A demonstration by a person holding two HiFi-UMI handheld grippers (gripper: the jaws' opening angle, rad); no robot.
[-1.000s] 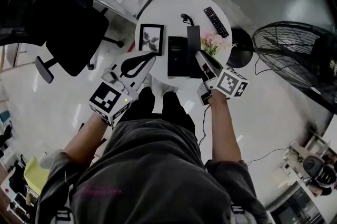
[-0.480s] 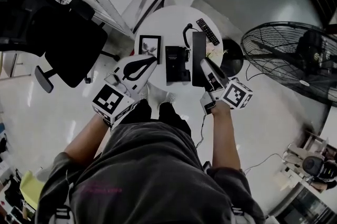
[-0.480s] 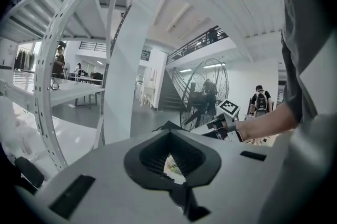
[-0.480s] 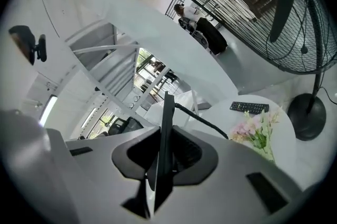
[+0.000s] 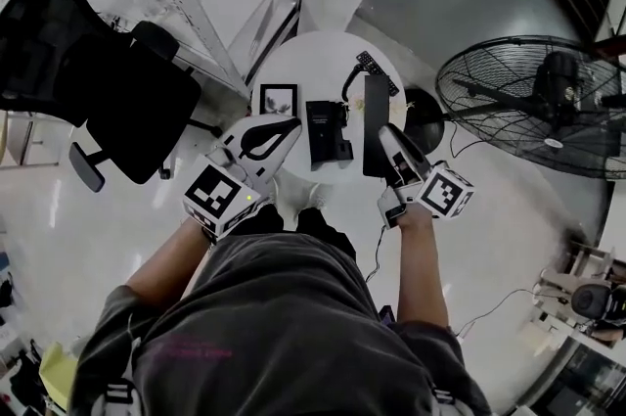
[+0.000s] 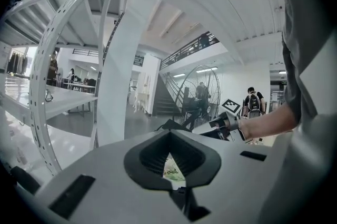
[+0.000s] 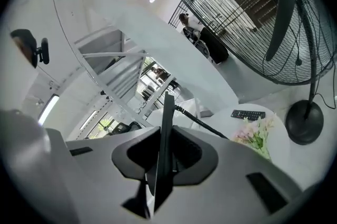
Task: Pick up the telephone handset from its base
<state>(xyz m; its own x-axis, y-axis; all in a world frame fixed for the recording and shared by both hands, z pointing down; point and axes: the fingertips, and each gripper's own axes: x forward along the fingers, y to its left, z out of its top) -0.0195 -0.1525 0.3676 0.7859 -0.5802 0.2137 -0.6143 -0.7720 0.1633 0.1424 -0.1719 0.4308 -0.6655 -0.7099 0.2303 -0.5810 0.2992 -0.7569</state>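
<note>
The handset (image 5: 376, 111) has its near end hidden behind the right tongs (image 5: 387, 132).

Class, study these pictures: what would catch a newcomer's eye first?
The right claw grips a dark telephone handset, held off its base on the small round white table. A big black fan stands to the table's right, a black office chair to its left.

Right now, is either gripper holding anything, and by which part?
The right gripper has its jaws shut on the telephone handset near its end closest to the person, opposite the cord. The left gripper holds nothing.
</note>
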